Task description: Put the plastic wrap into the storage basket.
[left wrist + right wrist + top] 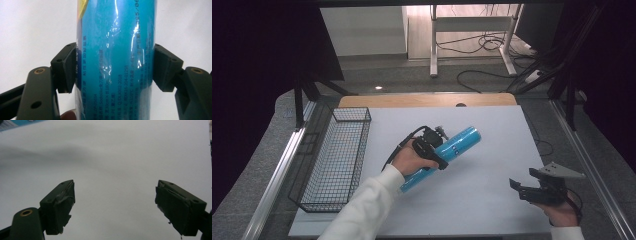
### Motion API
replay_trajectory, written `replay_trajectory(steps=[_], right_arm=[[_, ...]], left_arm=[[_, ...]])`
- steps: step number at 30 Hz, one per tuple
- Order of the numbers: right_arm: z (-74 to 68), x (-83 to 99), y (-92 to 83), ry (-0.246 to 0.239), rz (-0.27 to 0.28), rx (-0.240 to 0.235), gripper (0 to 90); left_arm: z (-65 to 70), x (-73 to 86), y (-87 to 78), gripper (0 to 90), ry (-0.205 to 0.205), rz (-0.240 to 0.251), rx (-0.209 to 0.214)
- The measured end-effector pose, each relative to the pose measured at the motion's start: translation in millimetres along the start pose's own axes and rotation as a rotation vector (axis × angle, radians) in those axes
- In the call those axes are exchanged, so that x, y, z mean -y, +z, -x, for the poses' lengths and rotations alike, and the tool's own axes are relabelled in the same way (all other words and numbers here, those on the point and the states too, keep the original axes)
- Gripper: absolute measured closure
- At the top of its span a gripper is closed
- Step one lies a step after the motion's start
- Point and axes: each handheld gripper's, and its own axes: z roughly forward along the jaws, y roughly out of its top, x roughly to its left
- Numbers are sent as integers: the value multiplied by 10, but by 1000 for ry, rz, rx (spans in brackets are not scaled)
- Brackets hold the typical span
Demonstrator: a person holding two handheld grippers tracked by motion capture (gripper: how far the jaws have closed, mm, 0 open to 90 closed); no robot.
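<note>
A long blue tube point(457, 144) wrapped in shiny film, with small printed text, lies slanted over the middle of the white table sheet point(492, 165). My left gripper point(438, 150) is shut on the blue tube's middle; in the left gripper view both pads press on the sides of the tube point(116, 60), with my left gripper point(114, 67) straddling it. Near the right front corner my right gripper point(518, 187) stands open with nothing between its fingers, and in the right gripper view my right gripper point(115, 205) looks over bare white sheet.
A black wire basket point(334, 157) stands along the left side of the sheet. Beyond the table's wooden far edge point(427, 100) are floor cables and a table leg. A corner of the blue tube point(15, 123) peeks in at top left of the right gripper view.
</note>
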Motion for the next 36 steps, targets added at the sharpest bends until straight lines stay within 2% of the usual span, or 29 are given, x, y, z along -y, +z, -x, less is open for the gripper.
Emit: replay_trajectory(steps=[20, 27, 36], right_arm=[[-8, 12, 16, -8, -15, 4, 166], [-36, 11, 37, -22, -21, 2, 165], [-60, 0, 51, -34, -24, 1, 164]], left_arm=[[-313, 373, -527, 317, -106, 107, -74], [-418, 524, -726, 317, -138, 128, -91], [-508, 718, -901, 317, -172, 132, -122]])
